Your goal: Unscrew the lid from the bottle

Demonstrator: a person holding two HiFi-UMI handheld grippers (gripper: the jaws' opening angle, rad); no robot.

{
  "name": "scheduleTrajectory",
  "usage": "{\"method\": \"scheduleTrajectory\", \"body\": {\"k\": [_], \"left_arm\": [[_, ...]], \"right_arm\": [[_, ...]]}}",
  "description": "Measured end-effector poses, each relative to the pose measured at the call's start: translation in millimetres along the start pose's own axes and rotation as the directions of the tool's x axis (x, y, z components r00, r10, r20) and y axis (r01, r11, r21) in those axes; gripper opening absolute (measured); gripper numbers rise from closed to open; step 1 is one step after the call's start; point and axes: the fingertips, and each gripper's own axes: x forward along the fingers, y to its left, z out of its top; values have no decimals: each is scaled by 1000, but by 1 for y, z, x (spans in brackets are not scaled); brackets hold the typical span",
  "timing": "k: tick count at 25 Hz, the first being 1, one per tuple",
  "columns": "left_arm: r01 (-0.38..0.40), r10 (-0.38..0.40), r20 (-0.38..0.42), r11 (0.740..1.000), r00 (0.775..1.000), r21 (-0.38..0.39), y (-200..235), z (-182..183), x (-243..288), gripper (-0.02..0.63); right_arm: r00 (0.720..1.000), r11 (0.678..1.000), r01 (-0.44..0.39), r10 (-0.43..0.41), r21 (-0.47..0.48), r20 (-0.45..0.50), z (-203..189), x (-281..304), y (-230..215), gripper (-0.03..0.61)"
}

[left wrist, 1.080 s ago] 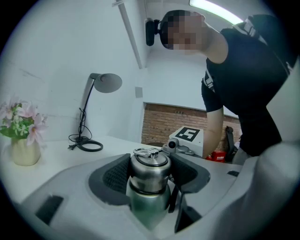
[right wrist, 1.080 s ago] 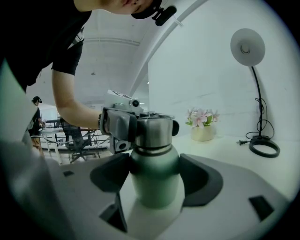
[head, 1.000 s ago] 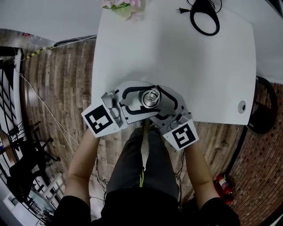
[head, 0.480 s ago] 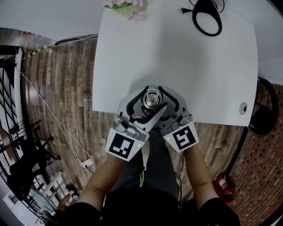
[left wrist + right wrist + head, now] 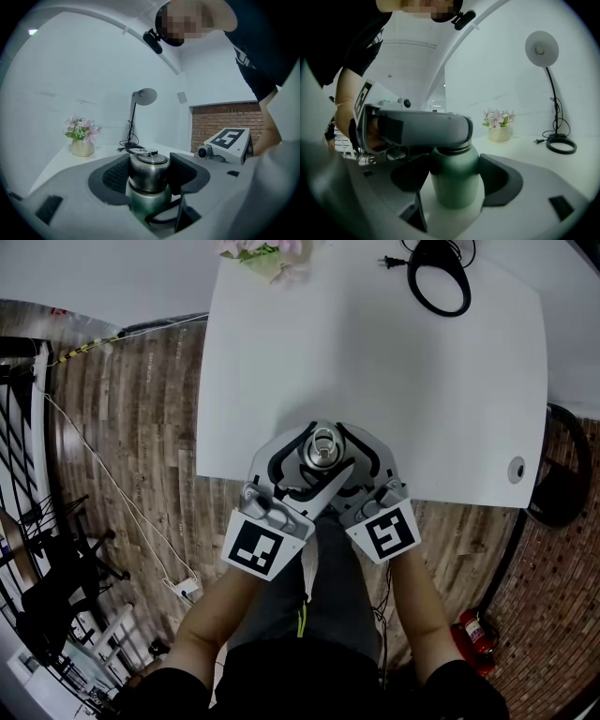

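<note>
Bottle stands upright at 6 o'clock on the white table, right at the near edge. The steel lid is on it and looks seated.

Left gripper comes in from 7 o'clock, jaws wide and clamped on the lid, pads touching both sides. Right gripper comes in from 5 o'clock, lower down, with its pads pressed on the green body.

Handling guess: rigid metal, won't crush or break. The smooth matte body could spin in the pads, so hold it mid-body. The lid wall is short and polished and likely slippery; grip it square on the side.

Bottle contents are hidden, so full or empty I cannot tell, and the weight is unknown. If liquid is inside, keep it upright.

Pot at 11 o'clock holds pink flowers. Lamp at 1 o'clock.
</note>
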Motion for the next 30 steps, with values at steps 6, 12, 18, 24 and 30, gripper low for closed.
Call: {"method": "scheduleTrajectory", "body": {"k": [6,12,18,24,30], "left_arm": [[172,-173,21,985,985,30,-9,-1,-4,338],[430,-434,-19,897,901,-104,-2,0,-4,339],[682,-681,-49,727,731,72,-20,10,0,339],[732,-731,-55,681,680,-10,-28,7,2,334],[753,-752,-63,646,656,122,-32,12,1,284]], "right_arm": [[1000,1000,-4,4,-19,-12,-1,0,2,314],[1000,1000,-4,4,-21,-9,-2,2,-1,314],[1000,1000,-2,2,-17,-11,-2,3,-1,314],[1000,1000,-1,1,-19,-11,0,-1,2,314],[1000,1000,2,-2,-12,-9,0,-2,1,314]]}}
